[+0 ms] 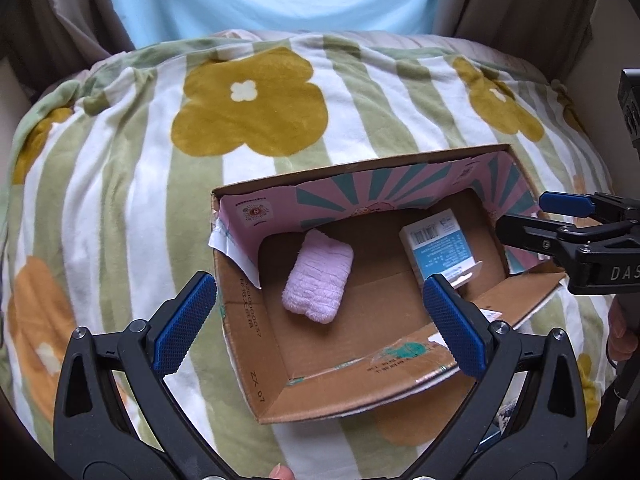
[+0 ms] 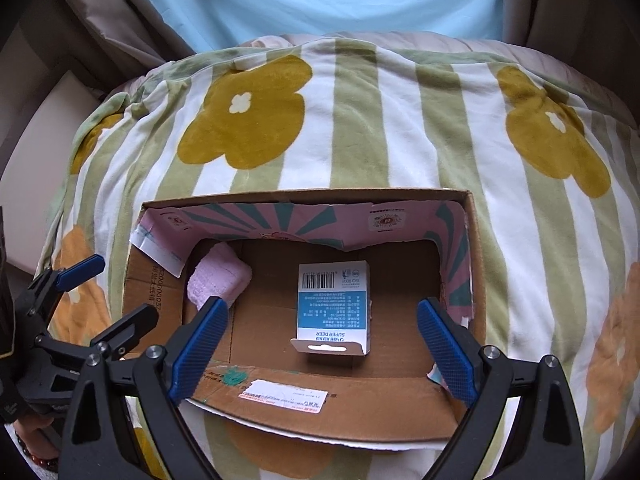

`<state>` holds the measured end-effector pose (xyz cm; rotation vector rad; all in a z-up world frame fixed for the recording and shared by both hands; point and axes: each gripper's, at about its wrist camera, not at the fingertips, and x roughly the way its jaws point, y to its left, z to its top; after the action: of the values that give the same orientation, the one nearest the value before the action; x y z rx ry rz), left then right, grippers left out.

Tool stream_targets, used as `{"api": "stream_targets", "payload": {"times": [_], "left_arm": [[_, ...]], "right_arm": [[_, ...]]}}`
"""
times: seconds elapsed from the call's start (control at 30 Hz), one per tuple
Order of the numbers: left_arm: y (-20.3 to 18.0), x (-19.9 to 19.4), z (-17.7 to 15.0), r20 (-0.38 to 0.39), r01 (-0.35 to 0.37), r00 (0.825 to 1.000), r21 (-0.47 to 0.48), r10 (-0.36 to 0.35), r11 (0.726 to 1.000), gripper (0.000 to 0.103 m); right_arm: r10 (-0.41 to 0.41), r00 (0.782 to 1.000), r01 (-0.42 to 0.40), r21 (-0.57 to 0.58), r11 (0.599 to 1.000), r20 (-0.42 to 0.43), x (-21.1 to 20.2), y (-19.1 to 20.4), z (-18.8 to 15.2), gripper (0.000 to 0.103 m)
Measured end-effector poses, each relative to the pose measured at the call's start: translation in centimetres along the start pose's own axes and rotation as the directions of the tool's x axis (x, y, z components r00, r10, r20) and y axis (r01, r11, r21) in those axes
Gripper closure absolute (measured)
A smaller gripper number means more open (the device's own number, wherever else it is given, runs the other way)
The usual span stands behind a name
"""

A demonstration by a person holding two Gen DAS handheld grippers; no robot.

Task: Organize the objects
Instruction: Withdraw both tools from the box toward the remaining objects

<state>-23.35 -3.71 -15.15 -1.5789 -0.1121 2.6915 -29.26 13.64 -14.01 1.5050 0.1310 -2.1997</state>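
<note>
A fluffy pink towel [image 1: 318,278], rolled into a pad, and a blue-and-white packet [image 2: 334,308] with a barcode lay apart on the floor of the open box [image 1: 256,360] on the blanket [image 1: 120,184]. The left gripper [image 1: 320,326] and right gripper [image 2: 322,350] both hung spread wide, grasping nothing. In the right view a finger [image 2: 200,344] hid the towel's near end, and the packet's small print was unreadable.
</note>
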Motion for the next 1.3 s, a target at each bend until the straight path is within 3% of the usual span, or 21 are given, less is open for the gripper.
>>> {"api": "stream_targets", "payload": {"times": [0.3, 0.7, 1.0, 1.2, 1.3], "left_arm": [[-0.3, -3.2, -2.4, 0.022, -0.008, 1.000, -0.011, 0.008, 1.000, 0.000], [-2.7, -9.3, -9.1, 0.008, -0.024, 1.000, -0.059, 0.024, 0.998, 0.000], [-4.8, -11.7, -18.0, -0.050, 0.003, 0.999, -0.100, -0.008, 0.995, 0.000], [-6.5, -10.9, -25.1, -0.101, 0.019, 0.994, -0.123, -0.031, 0.992, 0.000], [-7.3, -10.1, -28.5, -0.086, 0.043, 0.995, -0.141, -0.055, 0.989, 0.000]], "right_arm": [[0.043, 0.995, -0.039, -0.054, 0.998, 0.085, -3.6, 1.2, -1.4, 0.009], [0.126, 0.986, -0.106, -0.180, 0.978, 0.105, -9.8, 1.0, -5.8, 0.009], [0.149, 0.988, -0.134, -0.288, 0.948, 0.032, -11.6, 0.3, -12.6, 0.009], [0.173, 0.984, -0.174, -0.310, 0.935, -0.032, -10.6, -0.1, -17.8, 0.009], [0.192, 0.980, -0.197, -0.304, 0.932, -0.048, -9.4, -0.3, -20.2, 0.009]]}}
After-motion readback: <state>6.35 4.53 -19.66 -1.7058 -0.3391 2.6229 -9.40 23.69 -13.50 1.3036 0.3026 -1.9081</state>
